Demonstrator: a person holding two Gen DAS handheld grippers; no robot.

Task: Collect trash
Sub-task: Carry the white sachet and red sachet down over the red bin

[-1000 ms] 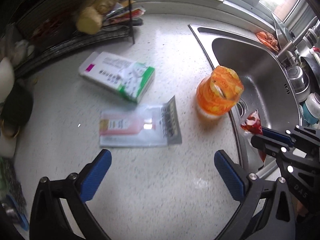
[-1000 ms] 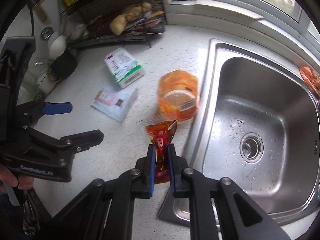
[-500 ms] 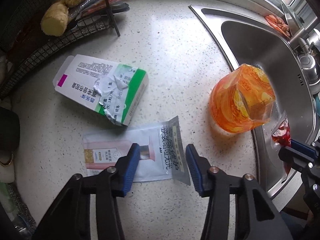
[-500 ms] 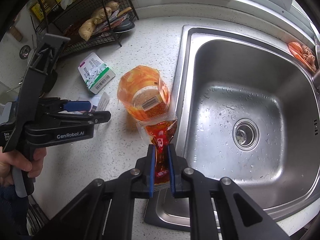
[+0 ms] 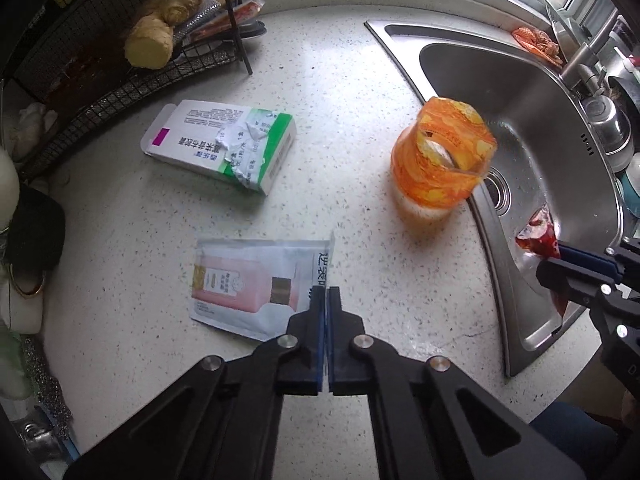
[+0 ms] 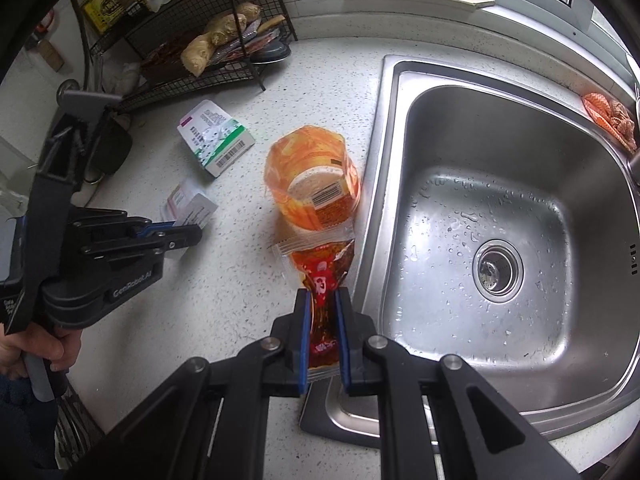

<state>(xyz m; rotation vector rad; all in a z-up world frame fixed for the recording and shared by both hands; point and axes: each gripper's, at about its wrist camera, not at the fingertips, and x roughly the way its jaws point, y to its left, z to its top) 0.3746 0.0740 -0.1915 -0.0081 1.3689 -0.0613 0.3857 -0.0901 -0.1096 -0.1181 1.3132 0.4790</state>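
1. My left gripper (image 5: 325, 290) has just closed its jaws, and they now pinch the torn edge of the white sachet (image 5: 256, 284) with the pink bottle picture, which lies flat on the speckled counter (image 5: 360, 92).
2. My right gripper (image 6: 323, 296) is pressed tight on a red sauce packet (image 6: 322, 276), holding it up over the counter just beside the sink (image 6: 384, 128) rim.
3. An orange plastic wrapper (image 5: 444, 160) stands upright like a tube next to the sink edge, between the two grippers and just beyond the red packet.
4. A green-and-white carton (image 5: 224, 144) with a torn face lies flat further back, apart from the sachet.
5. Behind it I see a black wire rack (image 5: 100, 92) holding a piece of ginger (image 5: 160, 32).
6. In the right wrist view a hand (image 6: 36, 348) grips the left tool's handle.
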